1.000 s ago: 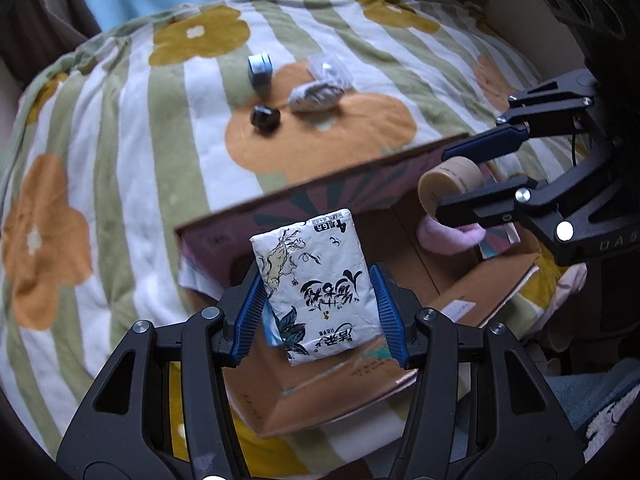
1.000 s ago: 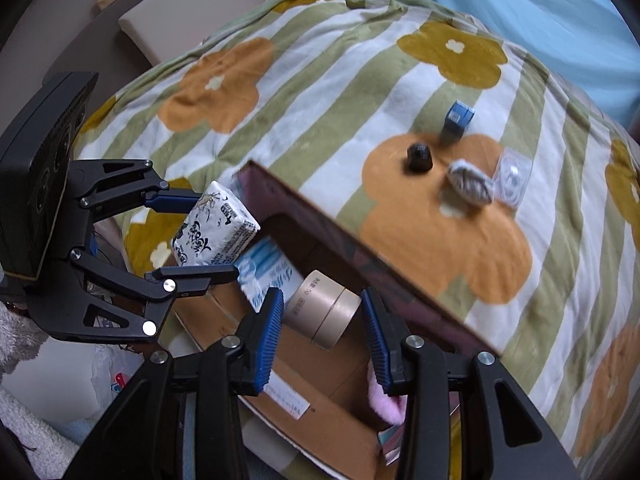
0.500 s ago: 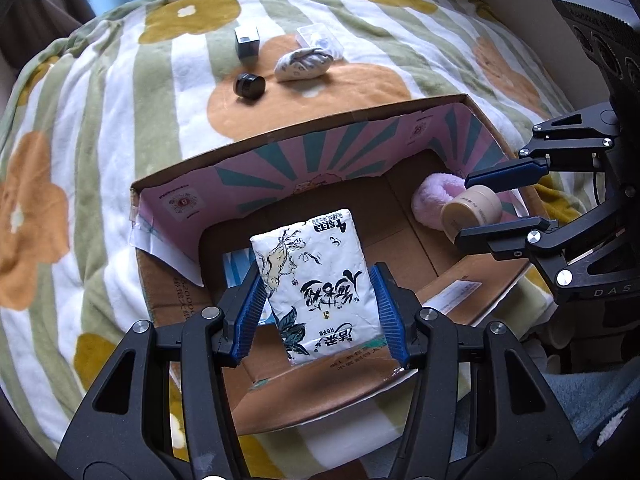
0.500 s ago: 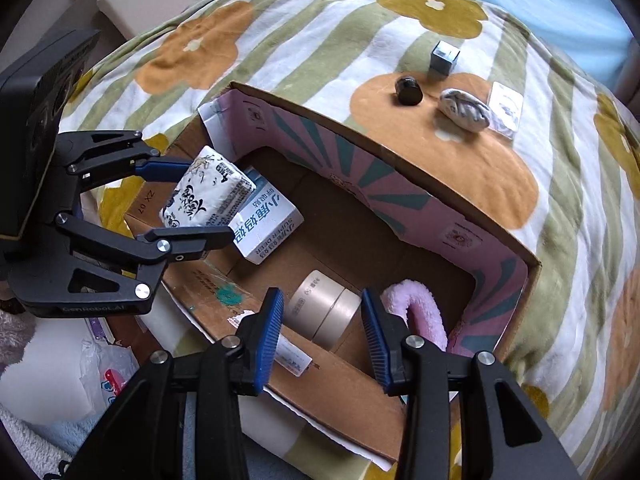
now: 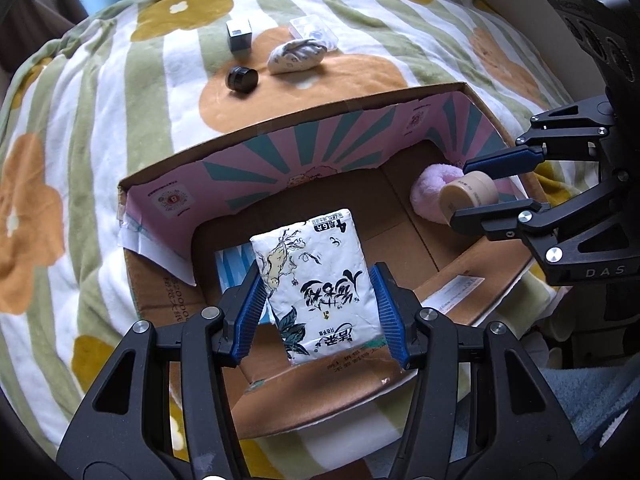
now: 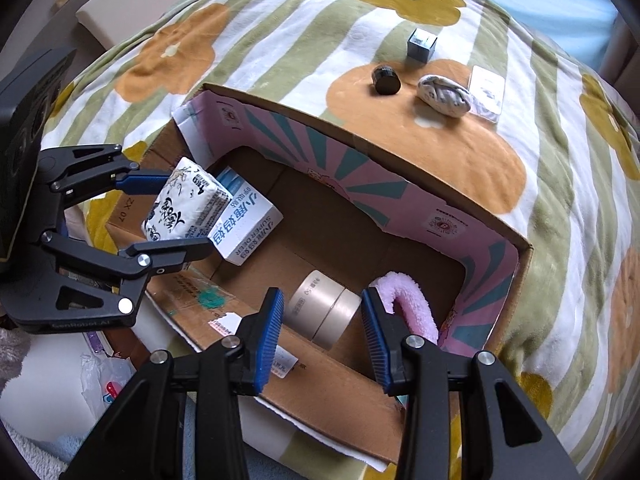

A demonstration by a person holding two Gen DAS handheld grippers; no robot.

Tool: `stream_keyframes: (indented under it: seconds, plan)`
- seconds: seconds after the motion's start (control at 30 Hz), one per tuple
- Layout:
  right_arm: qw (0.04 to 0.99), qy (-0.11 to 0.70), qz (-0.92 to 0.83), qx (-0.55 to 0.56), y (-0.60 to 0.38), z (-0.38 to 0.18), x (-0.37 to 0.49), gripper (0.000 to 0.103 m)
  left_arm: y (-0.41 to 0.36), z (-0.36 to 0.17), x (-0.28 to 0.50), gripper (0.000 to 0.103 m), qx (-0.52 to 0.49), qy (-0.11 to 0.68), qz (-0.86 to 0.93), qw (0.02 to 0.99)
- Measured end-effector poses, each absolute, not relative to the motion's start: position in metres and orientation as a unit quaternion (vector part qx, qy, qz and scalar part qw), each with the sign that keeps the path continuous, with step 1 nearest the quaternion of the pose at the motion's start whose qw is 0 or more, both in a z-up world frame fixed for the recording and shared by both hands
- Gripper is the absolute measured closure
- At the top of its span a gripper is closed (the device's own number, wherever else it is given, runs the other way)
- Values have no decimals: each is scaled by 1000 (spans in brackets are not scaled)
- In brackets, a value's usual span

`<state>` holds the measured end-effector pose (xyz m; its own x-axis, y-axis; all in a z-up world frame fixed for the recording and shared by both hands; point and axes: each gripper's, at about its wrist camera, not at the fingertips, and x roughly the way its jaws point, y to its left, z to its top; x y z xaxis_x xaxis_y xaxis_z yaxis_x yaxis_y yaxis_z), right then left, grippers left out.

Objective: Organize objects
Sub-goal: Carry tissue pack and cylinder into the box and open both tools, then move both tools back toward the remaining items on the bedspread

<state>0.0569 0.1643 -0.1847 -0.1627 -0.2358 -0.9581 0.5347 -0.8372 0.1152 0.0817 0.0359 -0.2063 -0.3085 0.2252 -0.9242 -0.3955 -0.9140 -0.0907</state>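
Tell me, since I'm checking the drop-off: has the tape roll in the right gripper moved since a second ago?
Yes. The tape roll, clamped in the right gripper, has come down into the cardboard box, beside the pink fluffy item.

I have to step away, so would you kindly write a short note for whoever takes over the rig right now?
Left gripper: shut on the white tissue pack, held over the cardboard box.
Right gripper: shut on the beige tape roll, low inside the box beside the pink fluffy item.
Already in the box: a blue-and-white carton and the pink item.
Left: release both loads, then collect what sits on the blanket: the small grey box, black cap, patterned pouch and clear packet.
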Motion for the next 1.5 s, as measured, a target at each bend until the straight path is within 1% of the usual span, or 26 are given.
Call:
stream_keyframes:
  seconds: [0.13,0.17,0.2,0.23,0.27,0.3,0.33,0.47,0.9,0.97,1.0,1.13,1.33,1.5]
  plan:
    - [245,123,-756,595,165,-190,54,65,37,-209,79,52,-561,67,801,200]
    - [244,122,-758,592,165,-190,53,64,36,-209,78,43,-565,60,799,198]
    - [243,120,-761,589,166,-189,53,57,36,-208,77,15,-565,57,800,197]
    - [239,121,-767,584,166,-188,53,44,35,-207,77,0,-562,55,802,195]
    - [236,123,-768,583,167,-187,53,37,34,-204,78,0,-556,52,805,199]
    - [232,125,-770,582,168,-186,52,27,33,-202,79,0,-552,50,808,202]
    - [228,124,-772,581,170,-185,52,25,33,-201,79,0,-550,53,809,200]
    - [215,107,-772,589,181,-184,48,24,30,-196,79,0,-546,66,812,195]
    - [201,88,-764,607,190,-186,44,23,25,-192,74,0,-551,55,808,201]
    - [200,77,-759,615,191,-186,40,14,26,-191,72,0,-550,56,809,201]
    - [198,70,-757,619,192,-187,39,0,25,-190,70,0,-549,55,809,202]
    - [195,44,-761,618,195,-181,32,0,24,-186,63,0,-547,56,810,203]
    - [189,45,-761,619,196,-168,19,0,19,-175,45,0,-542,59,814,202]
    - [181,31,-783,594,203,-148,2,0,17,-163,26,0,-531,70,819,206]
